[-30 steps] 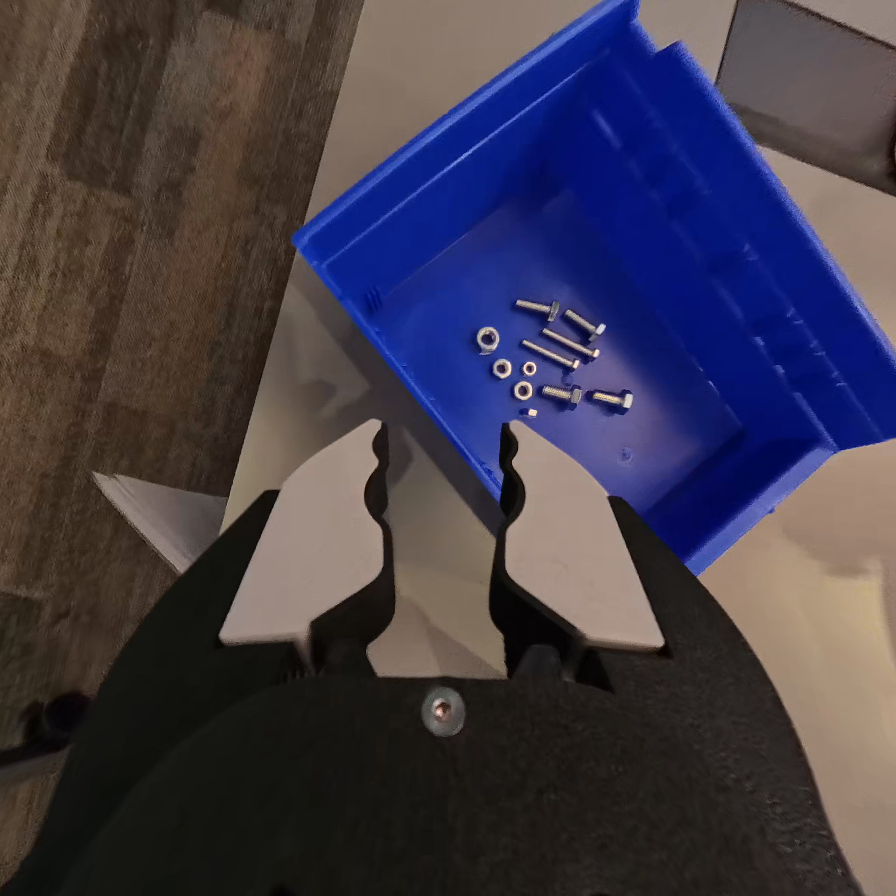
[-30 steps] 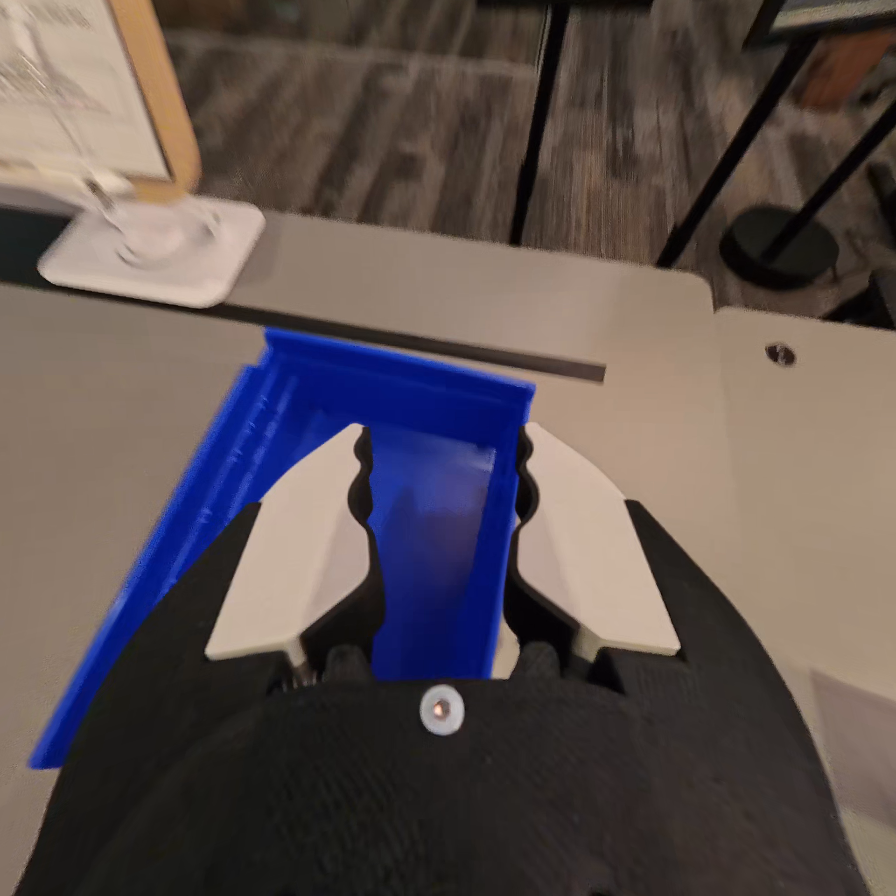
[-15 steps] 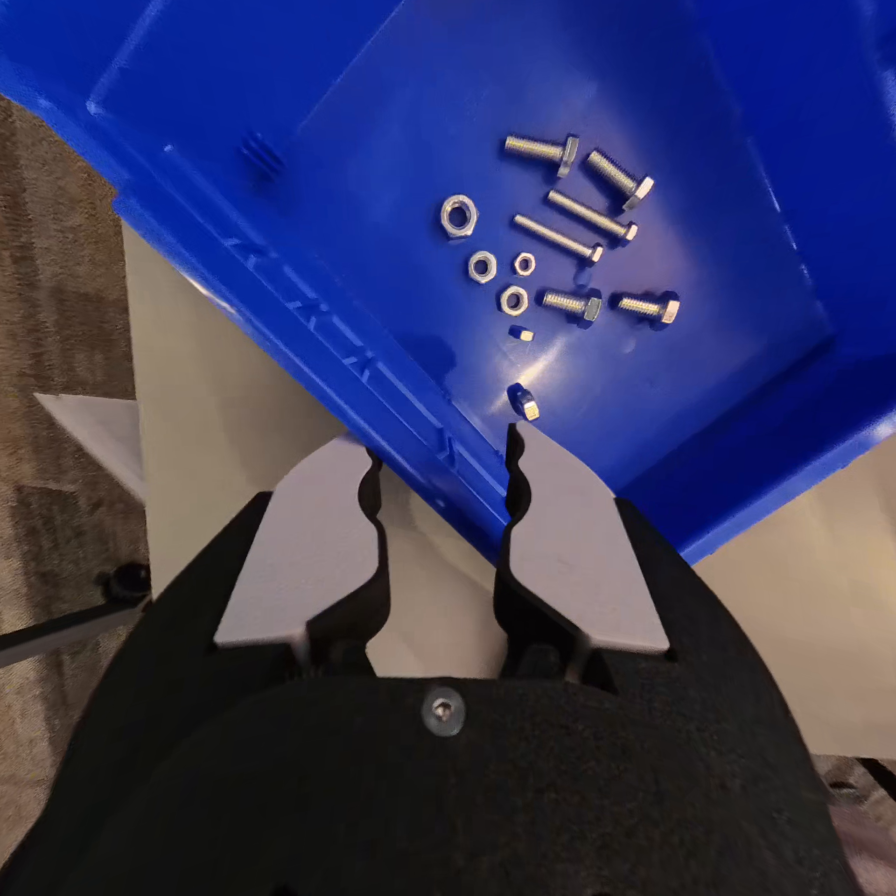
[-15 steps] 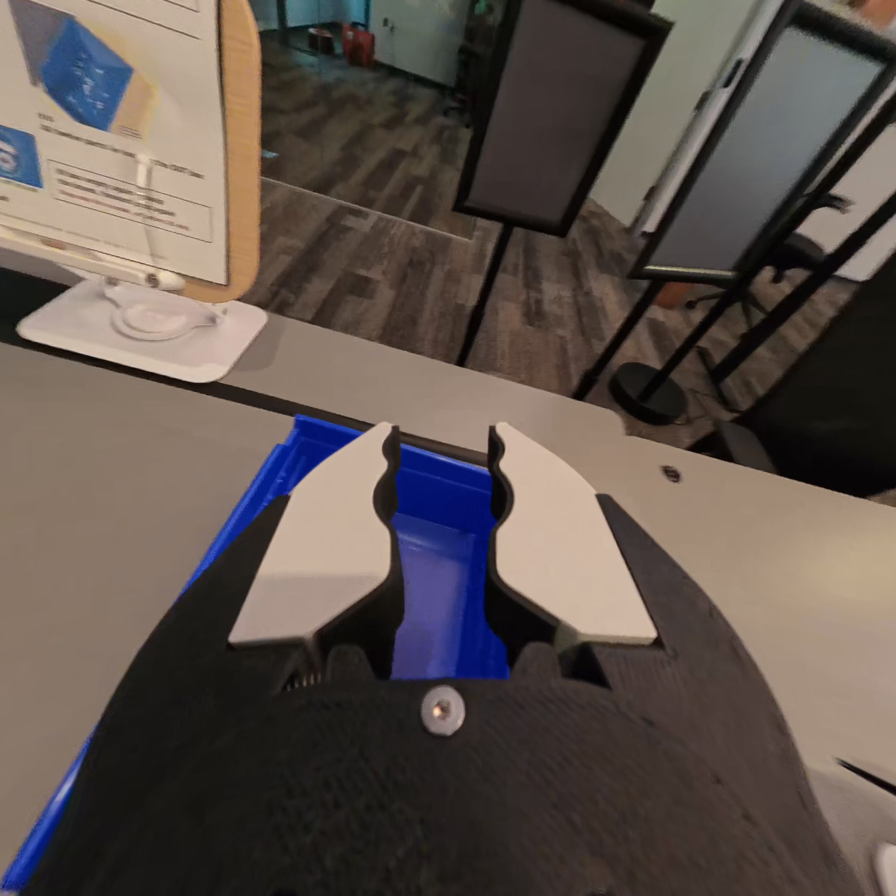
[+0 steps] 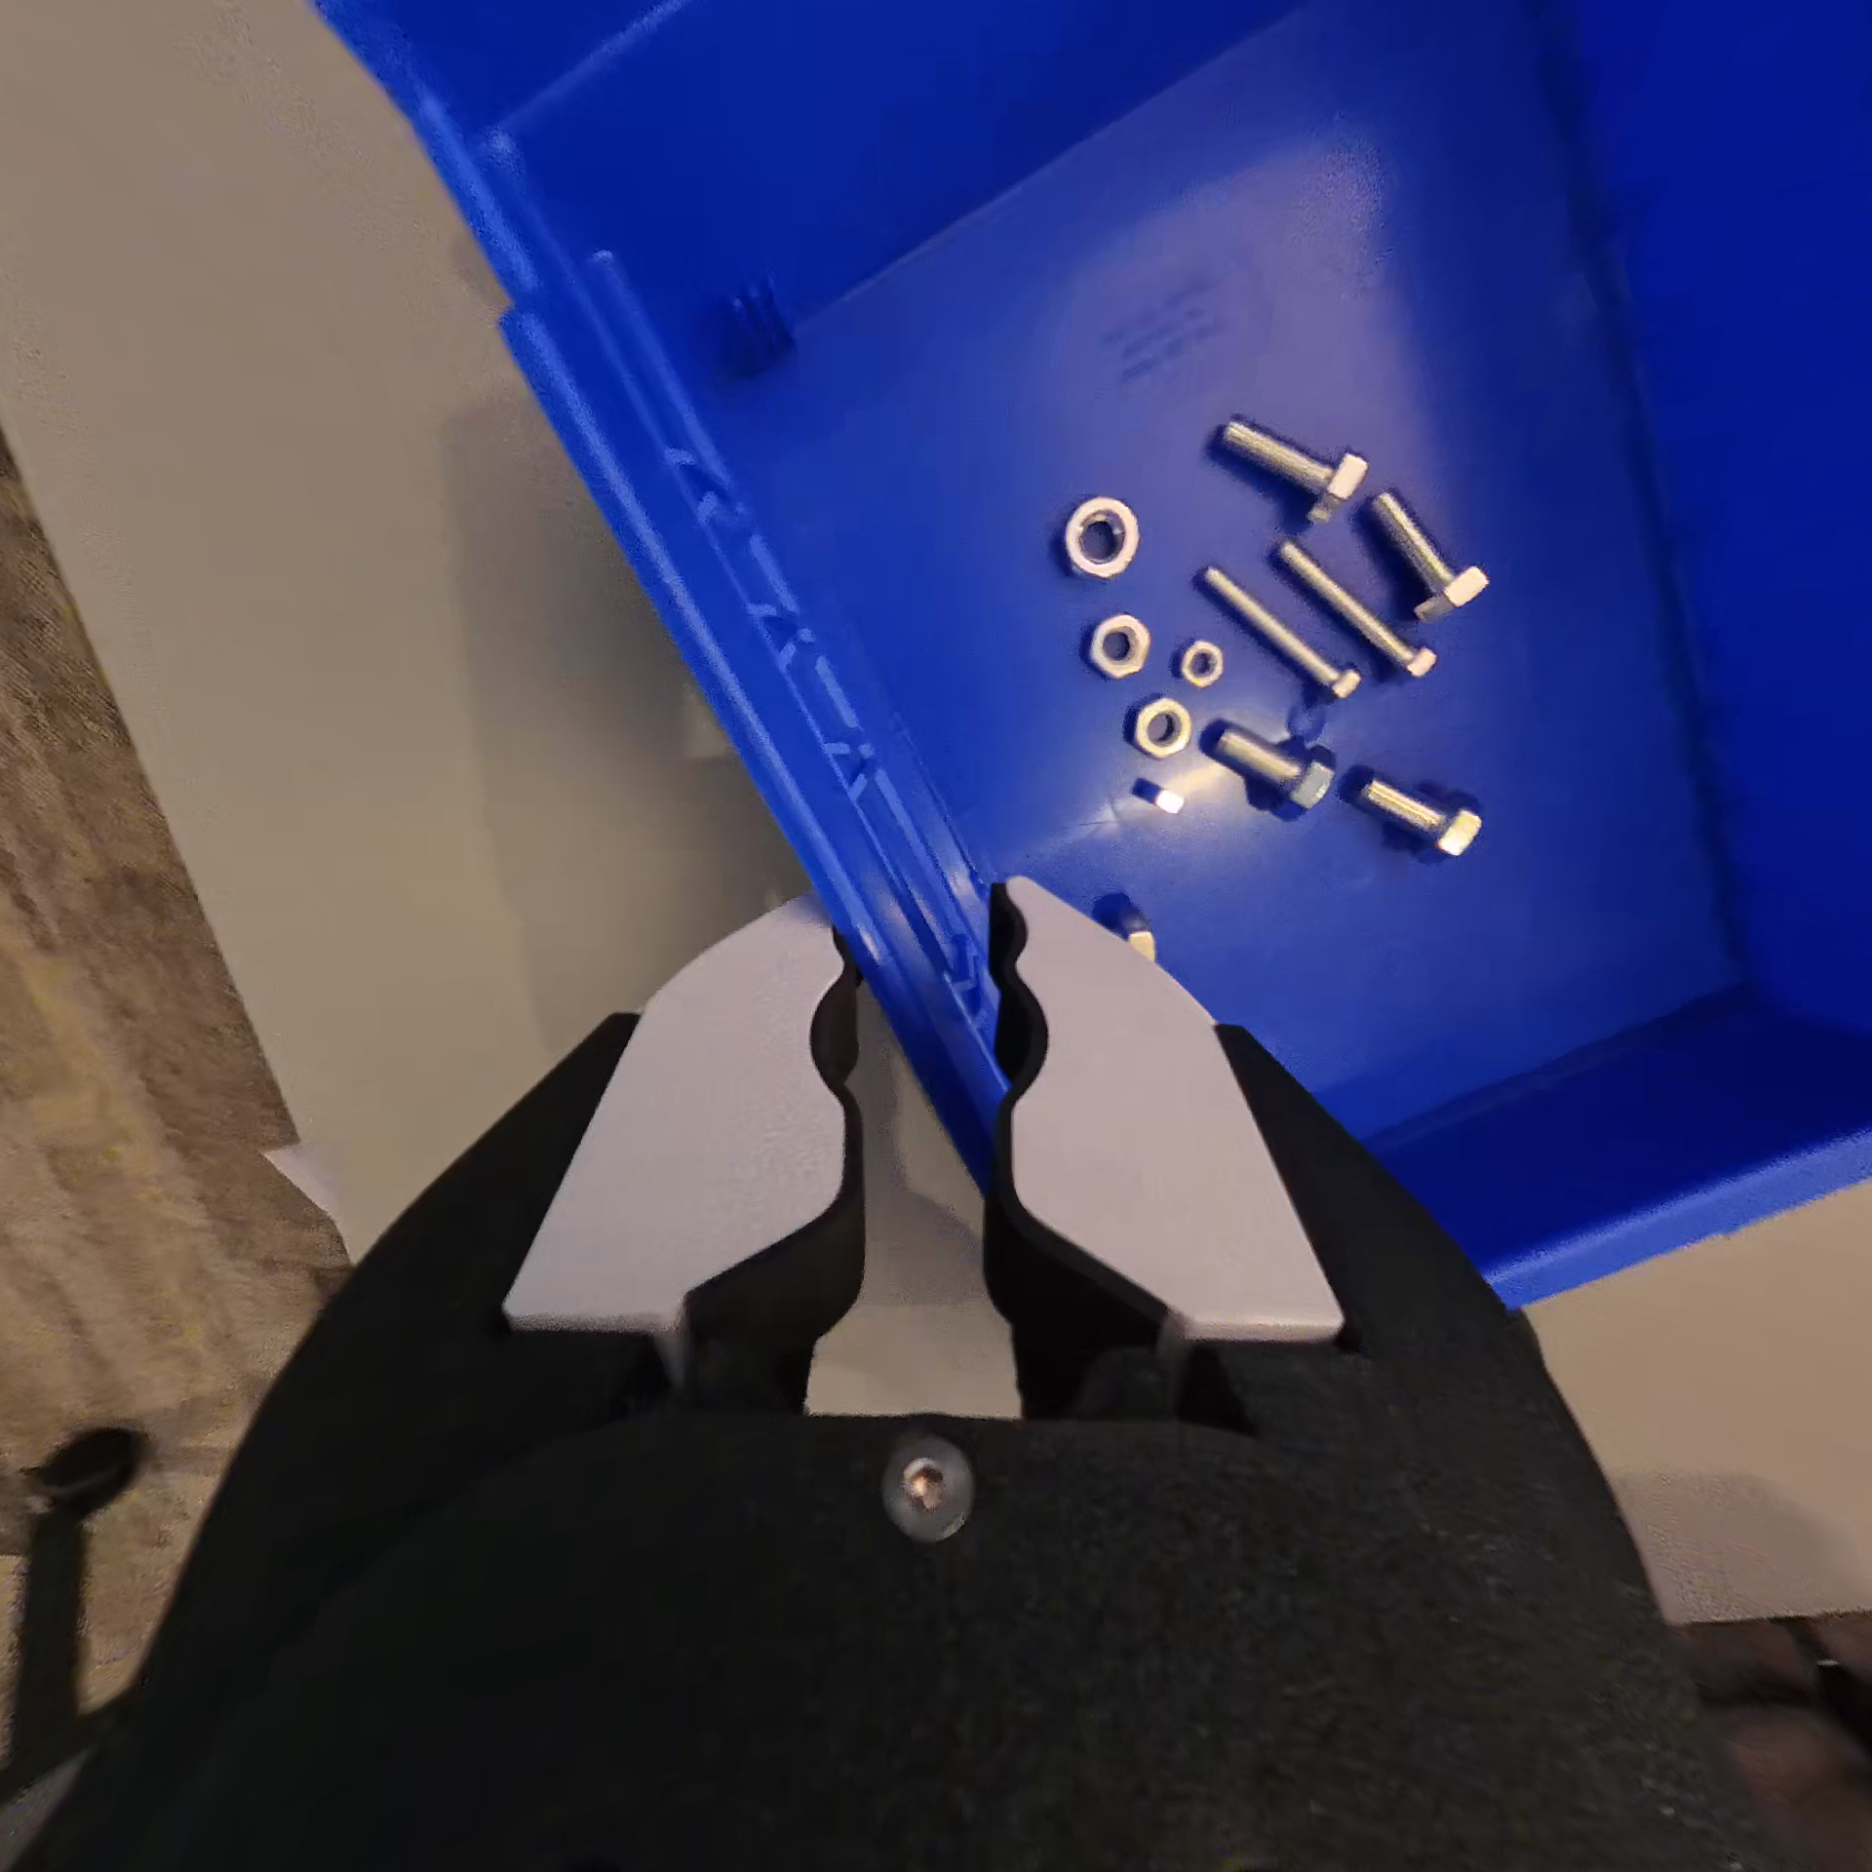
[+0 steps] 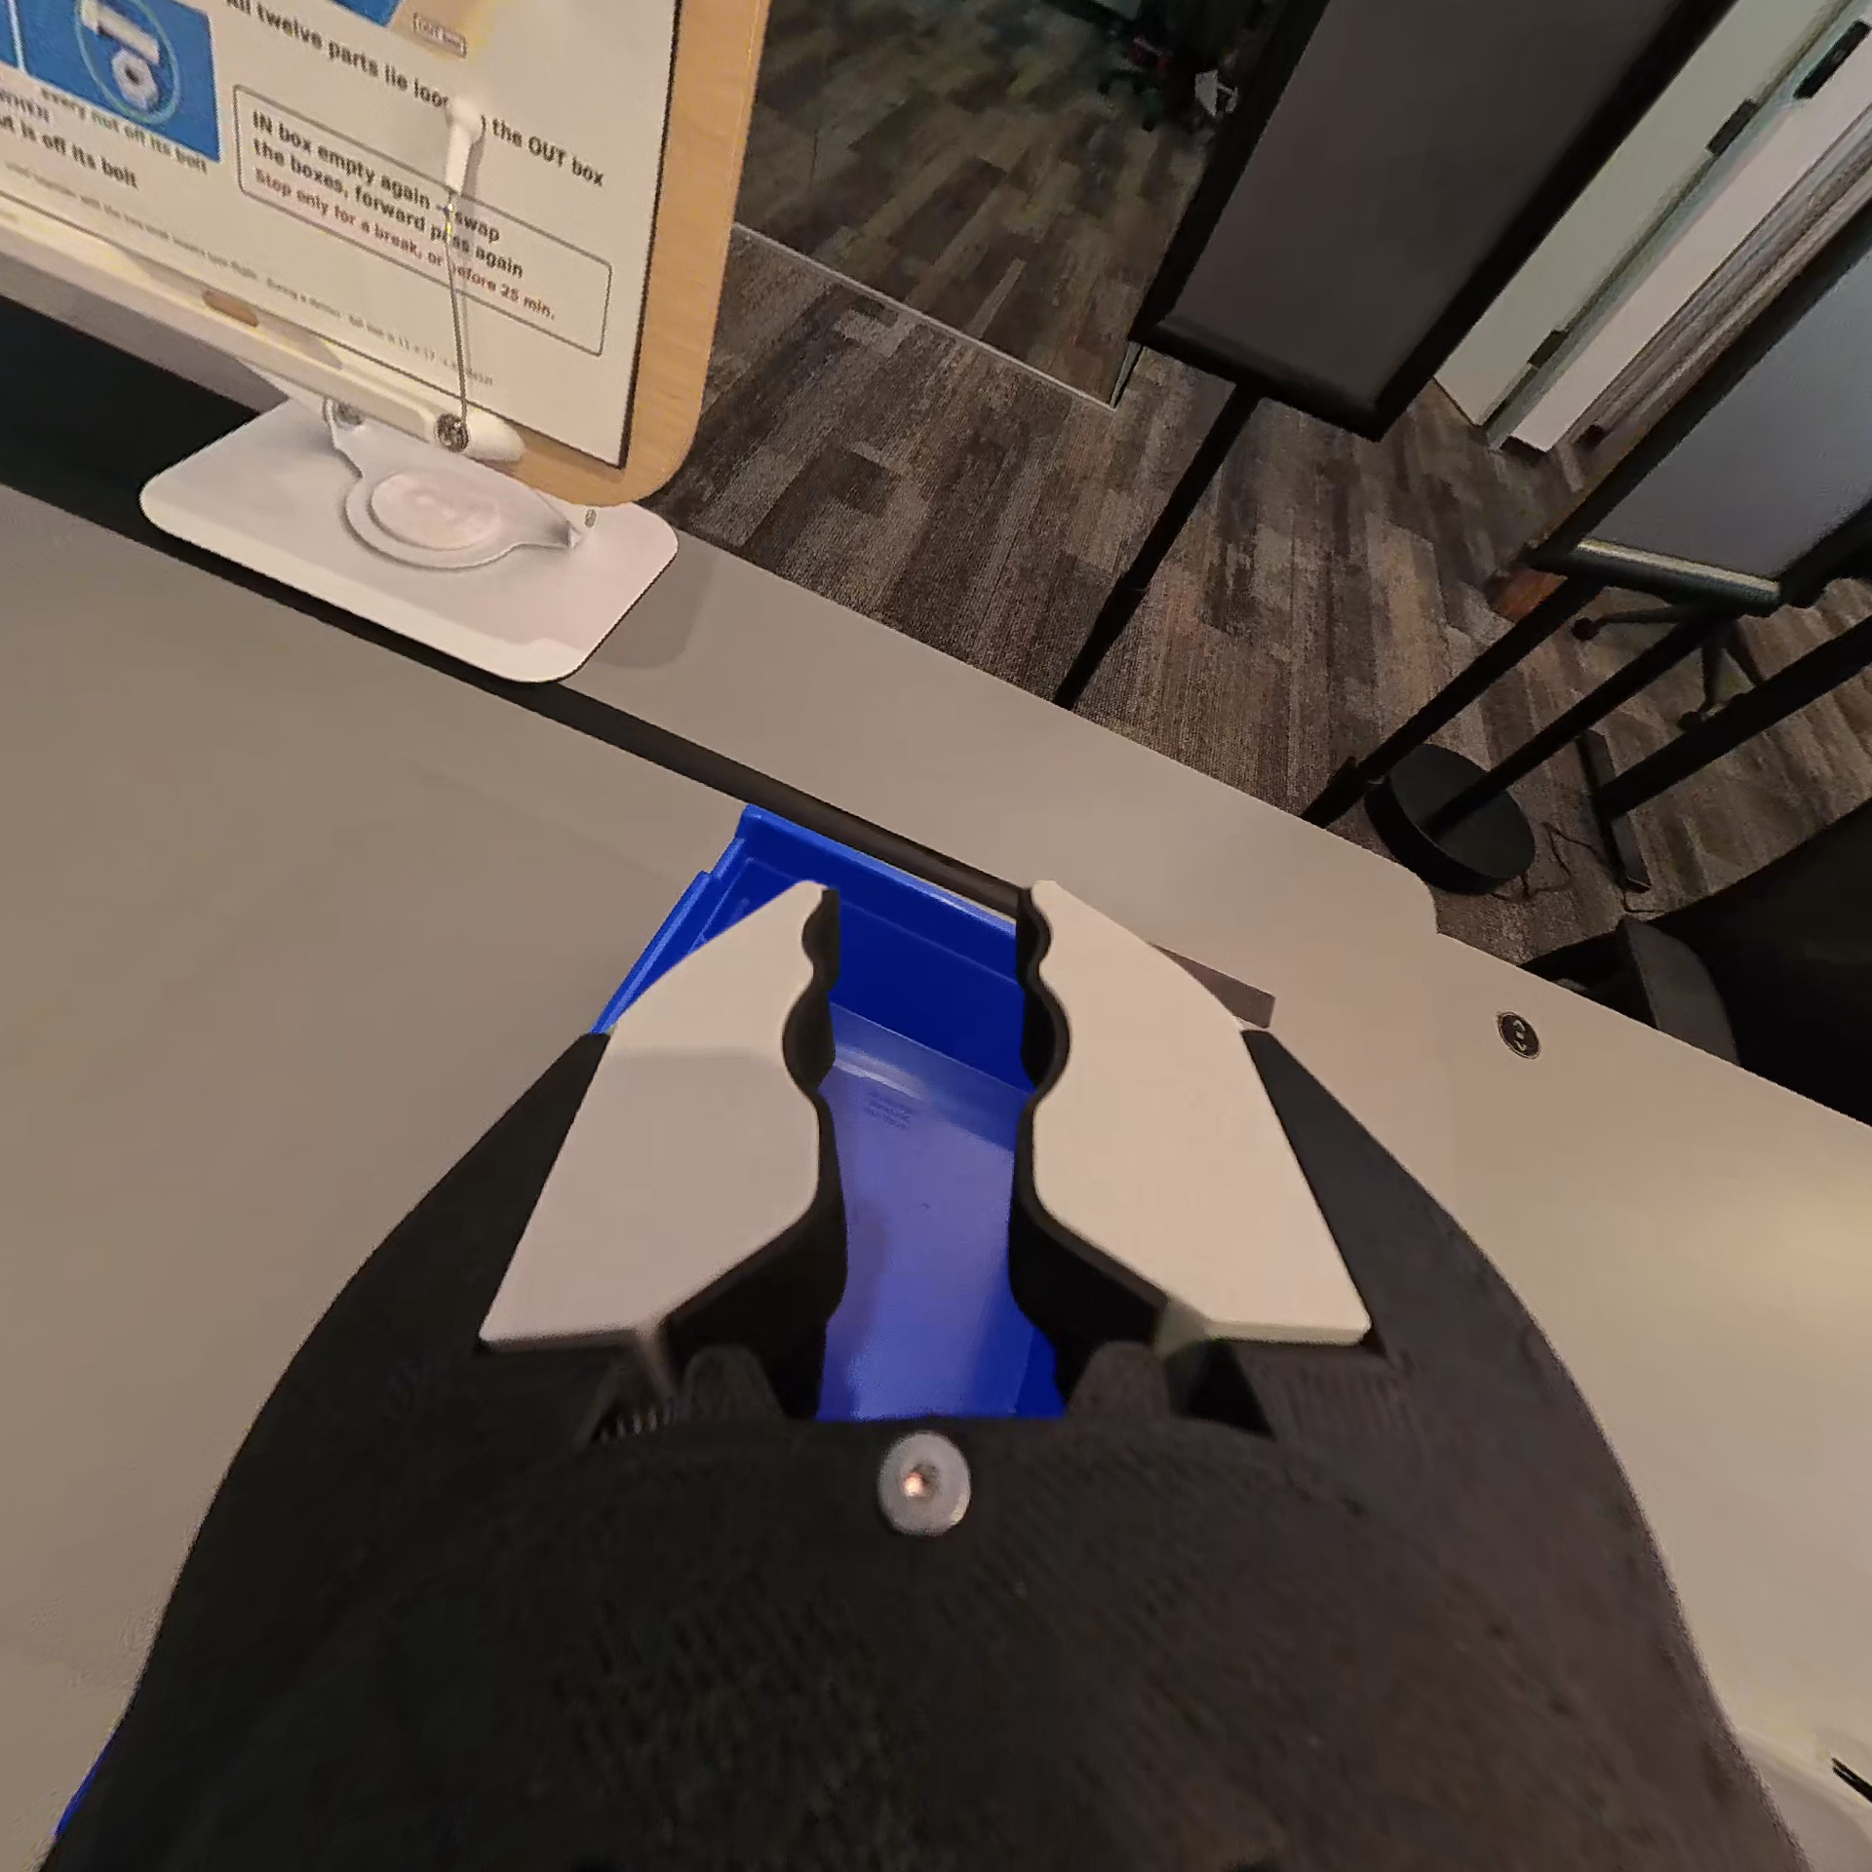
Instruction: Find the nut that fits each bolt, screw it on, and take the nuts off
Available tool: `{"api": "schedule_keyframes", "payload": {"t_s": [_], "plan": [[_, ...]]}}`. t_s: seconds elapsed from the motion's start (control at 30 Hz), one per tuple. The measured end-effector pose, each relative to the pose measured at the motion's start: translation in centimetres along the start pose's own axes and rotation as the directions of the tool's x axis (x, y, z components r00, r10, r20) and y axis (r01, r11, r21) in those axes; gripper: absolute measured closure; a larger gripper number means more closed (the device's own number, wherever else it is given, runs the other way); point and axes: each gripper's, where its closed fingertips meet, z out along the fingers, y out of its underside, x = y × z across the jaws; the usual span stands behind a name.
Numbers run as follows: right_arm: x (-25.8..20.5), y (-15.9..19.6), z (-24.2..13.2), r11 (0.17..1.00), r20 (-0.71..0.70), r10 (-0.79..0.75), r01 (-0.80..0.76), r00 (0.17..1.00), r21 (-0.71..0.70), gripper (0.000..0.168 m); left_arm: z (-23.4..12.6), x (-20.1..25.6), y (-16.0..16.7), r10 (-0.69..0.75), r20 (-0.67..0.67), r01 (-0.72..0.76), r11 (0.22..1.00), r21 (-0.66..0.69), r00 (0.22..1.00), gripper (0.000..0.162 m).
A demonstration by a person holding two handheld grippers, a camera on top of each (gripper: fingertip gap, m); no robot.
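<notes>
A blue bin (image 5: 1013, 355) holds several loose bolts (image 5: 1347, 608) and several loose nuts (image 5: 1102, 535) on its floor. One small nut (image 5: 1129, 917) lies right by my right finger. My left gripper (image 5: 917, 907) straddles the bin's near side wall (image 5: 770, 628), one finger outside and one inside, with the jaws closed in on the wall. In the right wrist view my right gripper (image 6: 927, 897) hovers over a blue bin (image 6: 912, 1216). Its jaws are apart with nothing between them, and only bare blue floor shows in the gap.
The bins sit on a grey table (image 6: 304, 912). A wooden-edged board with a printed sheet (image 6: 405, 203) stands on a white base (image 6: 405, 547) at the back left. Beyond the table's far edge are carpet and black floor stands (image 6: 1459, 821). Carpet (image 5: 101, 912) lies left of the table. Some 70 cm of space lies between my two pairs of fingers.
My left gripper moved in from above the table corner onto the bin's side wall, and its jaws narrowed around it. My right gripper's jaws narrowed a second ago; its view then tilted up.
</notes>
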Motion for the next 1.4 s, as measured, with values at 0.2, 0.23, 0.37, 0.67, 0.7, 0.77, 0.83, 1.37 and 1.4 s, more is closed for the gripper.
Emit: {"api": "schedule_keyframes", "payload": {"t_s": [0.2,0.23,0.37,0.67,0.7,0.77,0.83,1.37,1.4], "plan": [[-1.0,0.4,1.2,0.999,0.021,-0.030,0.030,0.999,-0.034,0.135,0.7,3.3,-2.1,0.204,0.015,-0.205,0.979,0.001,0.979,0.151],[-1.2,0.5,1.3,0.999,0.026,-0.036,0.037,0.999,-0.040,0.135,0.7,3.5,-2.3,0.231,0.024,-0.231,0.973,0.004,0.973,0.151],[-2.0,0.7,2.0,0.996,0.042,-0.066,0.069,0.997,-0.058,0.135,0.9,3.0,-3.0,0.230,0.021,-0.230,0.972,0.041,0.973,0.152],[-2.9,1.9,3.5,0.988,0.070,-0.097,0.105,0.993,-0.115,0.135,0.5,-1.6,-2.0,0.072,0.005,-0.072,0.994,0.079,0.997,0.155],[-3.0,2.0,3.7,0.987,0.071,-0.099,0.107,0.993,-0.120,0.135,0.6,-1.6,-2.1,0.073,-0.003,-0.073,0.993,0.089,0.997,0.155],[-3.1,2.1,3.9,0.986,0.073,-0.103,0.112,0.992,-0.128,0.135,0.6,-1.4,-2.4,0.076,-0.007,-0.075,0.992,0.098,0.997,0.155],[-3.3,2.1,4.0,0.984,0.069,-0.112,0.120,0.991,-0.130,0.135,0.7,-1.4,-2.7,0.072,0.009,-0.073,0.992,0.100,0.997,0.155],[-0.7,-3.5,0.1,0.970,-0.098,-0.047,0.069,0.994,0.232,0.105,-16.2,3.0,-6.7,0.123,-0.163,0.044,0.653,0.756,0.979,0.146],[-0.7,-4.0,-0.4,0.959,-0.098,-0.044,0.070,0.994,0.274,0.104,-17.0,3.7,-6.9,0.159,-0.165,0.033,0.616,0.787,0.973,0.146]]}}
